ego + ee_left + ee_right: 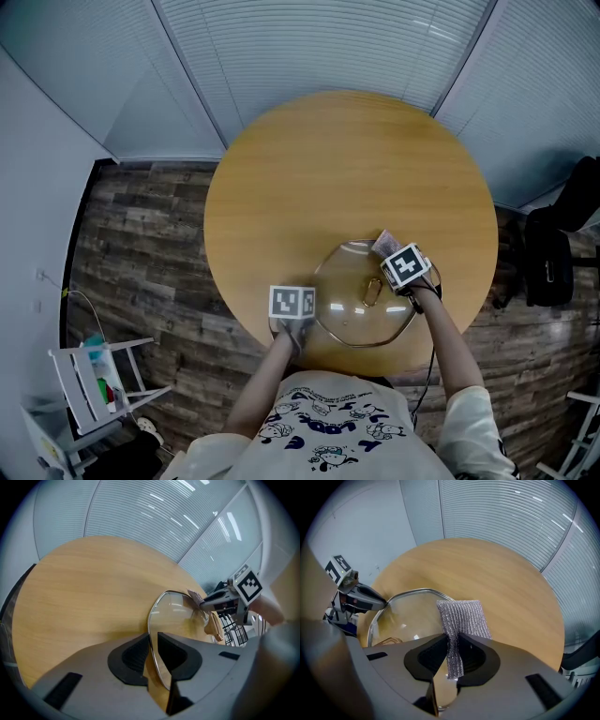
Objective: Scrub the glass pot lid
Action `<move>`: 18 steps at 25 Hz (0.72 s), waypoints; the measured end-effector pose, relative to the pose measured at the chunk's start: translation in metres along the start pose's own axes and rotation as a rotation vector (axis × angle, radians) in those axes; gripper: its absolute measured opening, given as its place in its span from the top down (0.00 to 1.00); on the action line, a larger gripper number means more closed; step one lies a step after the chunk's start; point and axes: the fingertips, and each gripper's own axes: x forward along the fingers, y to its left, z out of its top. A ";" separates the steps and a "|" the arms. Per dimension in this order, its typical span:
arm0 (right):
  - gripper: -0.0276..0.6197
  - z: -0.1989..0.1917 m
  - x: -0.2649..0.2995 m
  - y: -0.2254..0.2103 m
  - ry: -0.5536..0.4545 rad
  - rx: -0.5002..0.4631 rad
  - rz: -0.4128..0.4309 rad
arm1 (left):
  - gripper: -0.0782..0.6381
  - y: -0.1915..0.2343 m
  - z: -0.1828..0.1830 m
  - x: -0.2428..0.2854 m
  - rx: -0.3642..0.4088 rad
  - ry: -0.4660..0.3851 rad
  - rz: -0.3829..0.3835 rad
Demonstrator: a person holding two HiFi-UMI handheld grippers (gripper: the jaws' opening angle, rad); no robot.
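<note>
The glass pot lid [352,305] lies on the round wooden table [347,159] near its front edge, with a tan handle [372,292] at its middle. My left gripper [309,311] is shut on the lid's metal rim [151,630] at its left side. In the left gripper view the lid [176,609] looks tilted up on that edge. My right gripper [392,255] is shut on a silver mesh scrub pad [461,616], whose free end rests over the lid's far right edge [417,592]. The pad [384,244] shows just beyond the marker cube.
Window blinds [319,47] run behind the table. A white folding rack [94,380] stands on the wood floor at the left. A black bag [553,253] sits at the right. The far half of the tabletop [347,141] is bare wood.
</note>
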 end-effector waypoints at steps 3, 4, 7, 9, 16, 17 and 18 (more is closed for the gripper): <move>0.84 -0.004 -0.001 0.000 0.003 -0.002 -0.006 | 0.80 0.000 -0.001 0.001 -0.008 -0.001 -0.001; 0.84 -0.005 -0.001 -0.001 0.005 -0.001 -0.007 | 0.80 -0.001 -0.001 0.001 -0.009 -0.003 -0.001; 0.84 -0.010 -0.003 0.000 0.008 0.005 -0.003 | 0.80 -0.001 -0.001 0.001 -0.011 -0.006 0.000; 0.84 -0.012 -0.003 0.003 0.009 0.014 0.012 | 0.80 -0.001 -0.001 0.001 -0.015 -0.007 0.001; 0.84 -0.022 -0.008 -0.006 0.008 -0.007 -0.027 | 0.80 -0.003 0.002 0.003 -0.020 -0.008 0.008; 0.84 -0.025 -0.008 -0.005 0.012 -0.001 -0.024 | 0.80 -0.003 0.001 0.003 -0.021 -0.010 0.008; 0.84 -0.029 -0.008 -0.003 0.019 0.010 -0.018 | 0.80 -0.003 0.001 0.002 -0.023 -0.011 0.009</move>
